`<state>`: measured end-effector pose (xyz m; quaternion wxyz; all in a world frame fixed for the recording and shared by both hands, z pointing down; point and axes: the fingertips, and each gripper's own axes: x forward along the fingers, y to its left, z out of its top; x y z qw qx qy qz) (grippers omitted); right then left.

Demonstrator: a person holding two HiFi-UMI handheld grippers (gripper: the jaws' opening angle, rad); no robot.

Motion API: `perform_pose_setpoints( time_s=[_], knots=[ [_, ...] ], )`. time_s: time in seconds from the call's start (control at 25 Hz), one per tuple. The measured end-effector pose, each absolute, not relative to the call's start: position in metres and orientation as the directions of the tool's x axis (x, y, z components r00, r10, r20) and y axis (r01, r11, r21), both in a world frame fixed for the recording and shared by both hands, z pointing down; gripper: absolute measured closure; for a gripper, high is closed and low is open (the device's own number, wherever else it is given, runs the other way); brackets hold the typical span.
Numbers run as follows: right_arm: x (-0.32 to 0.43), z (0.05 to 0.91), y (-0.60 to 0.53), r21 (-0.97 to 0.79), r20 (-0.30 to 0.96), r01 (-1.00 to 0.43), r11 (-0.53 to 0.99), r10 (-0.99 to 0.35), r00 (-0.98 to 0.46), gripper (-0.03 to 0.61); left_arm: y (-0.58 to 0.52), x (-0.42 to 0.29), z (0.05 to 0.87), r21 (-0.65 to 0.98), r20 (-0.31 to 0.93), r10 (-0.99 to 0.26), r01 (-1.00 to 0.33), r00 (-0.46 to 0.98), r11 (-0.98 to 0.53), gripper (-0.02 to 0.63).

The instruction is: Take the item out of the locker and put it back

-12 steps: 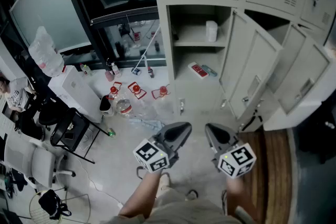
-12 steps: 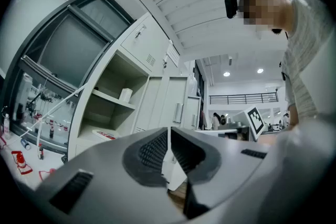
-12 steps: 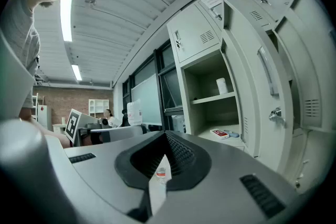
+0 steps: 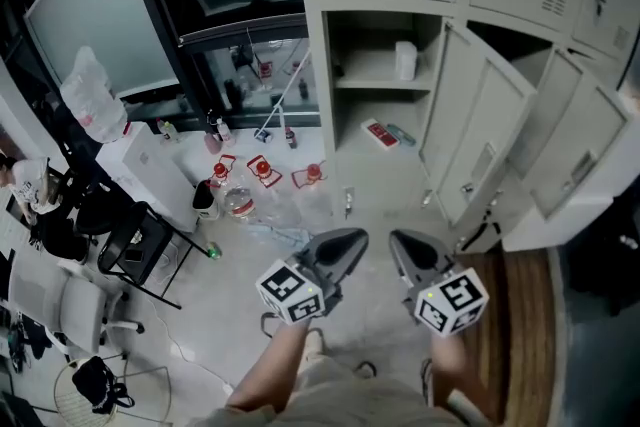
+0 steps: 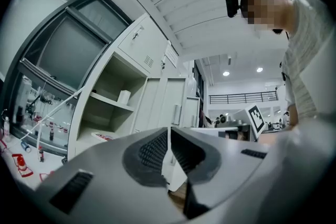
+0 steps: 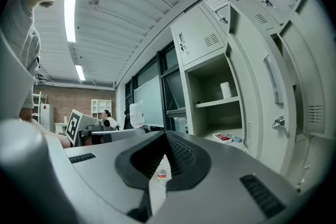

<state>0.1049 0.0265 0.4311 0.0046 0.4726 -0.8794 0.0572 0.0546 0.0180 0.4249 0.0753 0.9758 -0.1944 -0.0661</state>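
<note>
The open locker (image 4: pixel 352 105) stands ahead of me with its door (image 4: pixel 478 130) swung out to the right. A white cylinder (image 4: pixel 405 60) stands on its shelf, and a red-and-white box (image 4: pixel 379 133) lies on its floor beside a small blue item (image 4: pixel 400 134). My left gripper (image 4: pixel 356 239) and right gripper (image 4: pixel 396 241) hover side by side above the floor, well short of the locker, both shut and empty. In the left gripper view the jaws (image 5: pixel 169 132) meet, with the cylinder (image 5: pixel 124 97) far off. The right gripper (image 6: pixel 165 136) is likewise closed, with the cylinder (image 6: pixel 226 89) and box (image 6: pixel 224 137) beyond it.
Several red-capped water bottles (image 4: pixel 262 172) and a mop (image 4: pixel 275 105) clutter the floor left of the locker. A white box (image 4: pixel 150 175) and office chairs (image 4: pixel 140 245) stand further left. More locker doors (image 4: pixel 590 155) hang open at the right.
</note>
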Motion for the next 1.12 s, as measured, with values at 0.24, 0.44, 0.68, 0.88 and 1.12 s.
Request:
perform_pose_setpoints(
  time_s=[0.24,0.44,0.68,0.88,1.12],
  knots=[
    [0.097,0.426,0.025,-0.088,0.057,-0.811,0.579,-0.810,-0.584,0.578,0.016,0.051,0.417,0.161,-0.105,-0.399,-0.380,0.911,-0.911,0.603],
    [0.087,0.417,0.023,-0.106,0.029,-0.799,0.592,-0.801,-0.598,0.578,0.015,0.043,0.413,0.138,-0.102,-0.415,-0.400,0.904,-0.906,0.603],
    [0.083,0.420,-0.005,-0.080,0.044,-0.814,0.575,-0.814,-0.580,0.577,-0.012,0.031,0.416,0.135,-0.098,-0.427,-0.414,0.899,-0.900,0.603],
    [0.084,0.417,-0.043,-0.105,0.044,-0.833,0.544,-0.834,-0.550,0.577,-0.050,0.023,0.418,0.149,-0.093,-0.419,-0.403,0.903,-0.903,0.603],
    [0.079,0.421,-0.087,-0.129,0.049,-0.841,0.526,-0.844,-0.535,0.577,-0.093,0.022,0.422,0.160,-0.091,-0.383,-0.366,0.919,-0.917,0.603]
  ],
)
